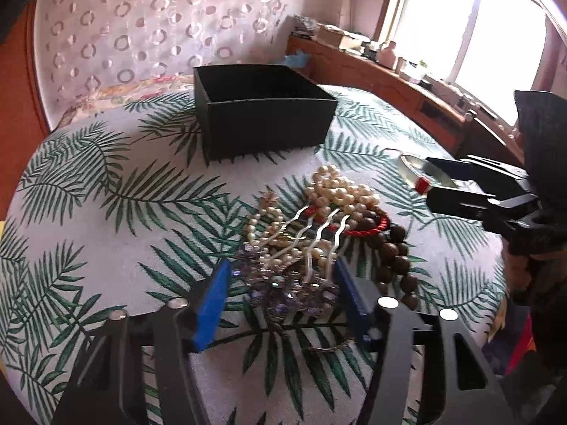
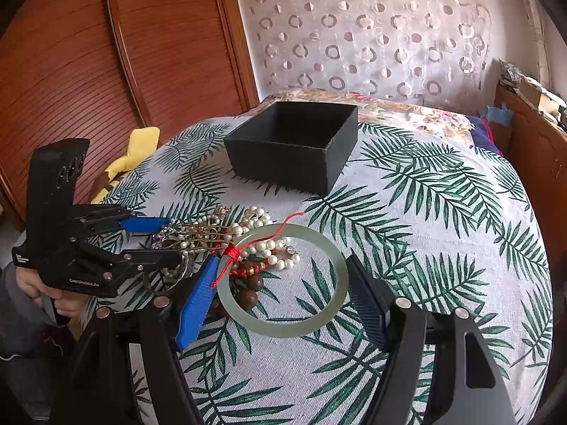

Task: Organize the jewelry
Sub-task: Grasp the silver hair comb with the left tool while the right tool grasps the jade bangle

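A heap of jewelry lies on the leaf-print cloth: pearl strands (image 1: pixel 336 191), a silver hair comb with purple crystals (image 1: pixel 294 290), brown wooden beads (image 1: pixel 393 262) and a red cord (image 1: pixel 368 228). My left gripper (image 1: pixel 280 283) is open, its blue fingers on either side of the comb's crystal end; it also shows in the right wrist view (image 2: pixel 159 241). A pale green jade bangle (image 2: pixel 283 279) with a red knot lies flat between the open fingers of my right gripper (image 2: pixel 283 283), seen in the left wrist view (image 1: pixel 430 180) too. An open black box (image 1: pixel 262 113) (image 2: pixel 294 141) stands behind the heap.
The leaf-print cloth (image 2: pixel 443 212) covers a rounded surface with a floral fabric (image 2: pixel 389 106) behind. A wooden sliding door (image 2: pixel 106 53) is at the left, a cluttered wooden ledge (image 1: pixel 389 67) under the window at the right. A yellow item (image 2: pixel 134 152) lies by the cloth's left edge.
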Demonstrator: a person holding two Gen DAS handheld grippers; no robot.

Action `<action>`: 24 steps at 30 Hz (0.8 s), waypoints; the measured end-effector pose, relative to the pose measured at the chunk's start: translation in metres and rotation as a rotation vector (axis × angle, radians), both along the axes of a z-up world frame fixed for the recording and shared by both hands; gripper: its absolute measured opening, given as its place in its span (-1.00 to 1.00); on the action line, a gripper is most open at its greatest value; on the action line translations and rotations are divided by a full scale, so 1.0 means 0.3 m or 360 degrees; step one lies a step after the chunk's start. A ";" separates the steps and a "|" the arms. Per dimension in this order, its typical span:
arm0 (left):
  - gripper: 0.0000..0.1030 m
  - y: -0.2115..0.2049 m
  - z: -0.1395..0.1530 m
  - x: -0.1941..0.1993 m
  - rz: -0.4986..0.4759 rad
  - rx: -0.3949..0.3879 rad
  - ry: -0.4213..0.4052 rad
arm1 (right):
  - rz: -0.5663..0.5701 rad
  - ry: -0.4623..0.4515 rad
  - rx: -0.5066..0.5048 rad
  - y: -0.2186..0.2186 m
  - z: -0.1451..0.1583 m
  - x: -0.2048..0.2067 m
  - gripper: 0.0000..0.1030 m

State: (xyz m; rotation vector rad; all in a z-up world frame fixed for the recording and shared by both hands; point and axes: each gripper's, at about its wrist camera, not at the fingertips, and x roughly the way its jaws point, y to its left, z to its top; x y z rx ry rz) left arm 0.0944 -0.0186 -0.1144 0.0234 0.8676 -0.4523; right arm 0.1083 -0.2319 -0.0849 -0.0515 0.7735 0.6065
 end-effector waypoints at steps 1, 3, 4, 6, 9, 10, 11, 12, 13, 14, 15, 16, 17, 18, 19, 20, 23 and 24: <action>0.05 -0.001 0.001 -0.003 0.0003 0.0008 -0.0006 | -0.0001 0.0001 -0.0001 0.000 0.000 0.000 0.44; 0.05 0.003 0.007 -0.010 0.0013 0.0015 -0.0022 | -0.0002 0.0001 -0.0003 -0.002 -0.001 -0.001 0.44; 0.05 0.007 0.011 -0.014 0.0017 0.0012 -0.0027 | -0.0001 0.0000 -0.0005 -0.003 -0.002 -0.001 0.44; 0.05 0.019 0.024 -0.028 0.0033 0.0004 -0.0048 | -0.0002 -0.0001 -0.0008 -0.003 0.000 -0.002 0.44; 0.05 0.038 0.043 -0.043 0.0068 0.0013 -0.0081 | -0.0001 -0.0005 -0.0012 -0.001 0.003 -0.002 0.44; 0.04 0.044 0.050 -0.047 0.0082 0.0021 -0.0095 | 0.0002 -0.0010 -0.0012 0.000 0.007 -0.001 0.44; 0.04 0.050 0.057 -0.051 0.0095 0.0029 -0.0110 | 0.0004 -0.0013 -0.0012 0.003 0.010 0.000 0.44; 0.04 0.056 0.061 -0.052 0.0105 0.0034 -0.0120 | 0.0007 -0.0016 -0.0012 0.005 0.013 0.000 0.44; 0.04 0.062 0.067 -0.052 0.0118 0.0037 -0.0131 | 0.0009 -0.0022 -0.0012 0.009 0.017 0.002 0.44; 0.04 0.069 0.074 -0.051 0.0128 0.0033 -0.0143 | 0.0010 -0.0026 -0.0014 0.011 0.022 0.003 0.44; 0.04 0.074 0.080 -0.051 0.0134 0.0029 -0.0151 | 0.0013 -0.0032 -0.0018 0.016 0.027 0.005 0.44; 0.04 0.081 0.085 -0.048 0.0139 0.0026 -0.0157 | 0.0016 -0.0040 -0.0023 0.020 0.031 0.006 0.44; 0.04 0.089 0.090 -0.044 0.0146 0.0024 -0.0164 | 0.0019 -0.0045 -0.0026 0.026 0.034 0.006 0.44; 0.04 0.095 0.094 -0.043 0.0155 0.0019 -0.0171 | 0.0024 -0.0051 -0.0030 0.031 0.038 0.006 0.44; 0.04 0.100 0.097 -0.044 0.0162 0.0014 -0.0178 | 0.0028 -0.0057 -0.0034 0.035 0.042 0.006 0.44; 0.04 0.104 0.100 -0.046 0.0167 0.0009 -0.0183 | 0.0031 -0.0061 -0.0035 0.037 0.045 0.007 0.44; 0.04 0.112 0.108 -0.050 0.0179 0.0005 -0.0202 | 0.0037 -0.0067 -0.0038 0.043 0.051 0.010 0.44; 0.04 0.113 0.111 -0.049 0.0182 0.0006 -0.0208 | 0.0037 -0.0068 -0.0039 0.046 0.053 0.012 0.44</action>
